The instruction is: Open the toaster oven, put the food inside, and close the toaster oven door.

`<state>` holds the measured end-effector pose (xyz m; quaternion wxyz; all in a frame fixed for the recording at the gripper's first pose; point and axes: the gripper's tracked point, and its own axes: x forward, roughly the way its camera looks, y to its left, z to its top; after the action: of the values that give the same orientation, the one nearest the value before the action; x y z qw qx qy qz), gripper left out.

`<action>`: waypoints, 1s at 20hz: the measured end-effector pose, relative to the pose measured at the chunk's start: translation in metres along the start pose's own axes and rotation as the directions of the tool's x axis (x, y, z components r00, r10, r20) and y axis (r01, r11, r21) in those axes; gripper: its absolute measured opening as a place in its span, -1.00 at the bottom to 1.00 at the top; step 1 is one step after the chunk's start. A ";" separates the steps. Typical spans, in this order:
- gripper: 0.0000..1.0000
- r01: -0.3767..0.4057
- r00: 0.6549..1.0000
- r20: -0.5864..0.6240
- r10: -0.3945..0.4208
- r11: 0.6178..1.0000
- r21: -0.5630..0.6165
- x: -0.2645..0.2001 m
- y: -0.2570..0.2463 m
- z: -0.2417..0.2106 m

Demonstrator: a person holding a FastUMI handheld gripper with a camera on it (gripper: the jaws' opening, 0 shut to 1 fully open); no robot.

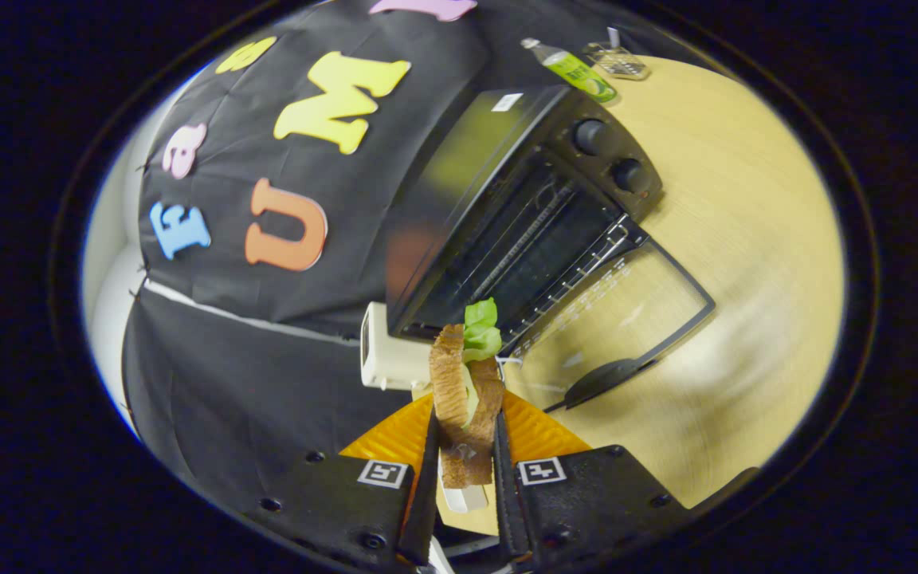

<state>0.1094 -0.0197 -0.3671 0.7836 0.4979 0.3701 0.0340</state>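
My gripper point(465, 446) is shut on a sandwich point(463, 395): two brown bread slices with a green lettuce leaf point(480, 328) sticking out at the far end. Both fingers press on the bread from either side. Just beyond the sandwich stands the black toaster oven point(507, 207) on the wooden table point(746, 239). Its glass door point(626, 319) is folded down flat onto the table, handle point(602, 379) nearest to me. The wire rack point(578, 263) inside is pulled partly out over the door. Two knobs point(610, 155) sit on the oven's front panel.
A white box-like appliance point(387, 359) stands beside the oven, close to the sandwich. Behind the oven lie a green-labelled bottle point(574, 68) and a clear glass dish point(618, 60). The black cloth wall hangs behind the oven.
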 end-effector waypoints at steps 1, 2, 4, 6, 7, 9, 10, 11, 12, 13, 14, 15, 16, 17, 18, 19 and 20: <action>-0.26 -0.008 1.000 0.031 0.007 0.999 0.032 0.012 -0.006 0.014; -0.26 -0.014 0.997 0.072 0.010 0.999 0.051 0.024 -0.012 0.027; -0.26 -0.040 0.991 0.131 0.029 0.995 0.087 0.041 -0.025 0.043; -0.26 -0.078 0.979 0.200 0.048 0.986 0.144 0.055 -0.029 0.064; -0.26 -0.099 0.970 0.235 0.056 0.980 0.173 0.066 -0.030 0.073; -0.27 -0.143 0.960 0.268 0.085 0.968 0.205 0.084 -0.033 0.080; -0.26 -0.155 0.955 0.282 0.089 0.963 0.221 0.089 -0.033 0.080; -0.26 -0.171 0.949 0.299 0.098 0.958 0.229 0.097 -0.032 0.083; -0.25 -0.175 0.943 0.318 0.096 0.957 0.231 0.106 -0.031 0.090; -0.24 -0.176 0.940 0.327 0.096 0.958 0.225 0.112 -0.029 0.092; -0.20 -0.179 0.936 0.339 0.096 0.958 0.223 0.117 -0.025 0.094; -0.17 -0.161 0.937 0.338 0.084 0.965 0.208 0.121 -0.024 0.093; -0.10 -0.138 0.944 0.322 0.072 0.972 0.188 0.126 -0.022 0.088; -0.01 -0.130 0.946 0.318 0.068 0.975 0.178 0.128 -0.020 0.087; 0.14 -0.106 0.953 0.300 0.051 0.980 0.170 0.129 -0.020 0.082; 0.29 -0.086 0.958 0.285 0.036 0.982 0.168 0.129 -0.022 0.078; 0.45 -0.071 0.965 0.261 0.026 0.984 0.166 0.133 -0.021 0.073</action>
<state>0.2442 -0.0294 -0.4402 0.7777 0.5733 0.2541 -0.0443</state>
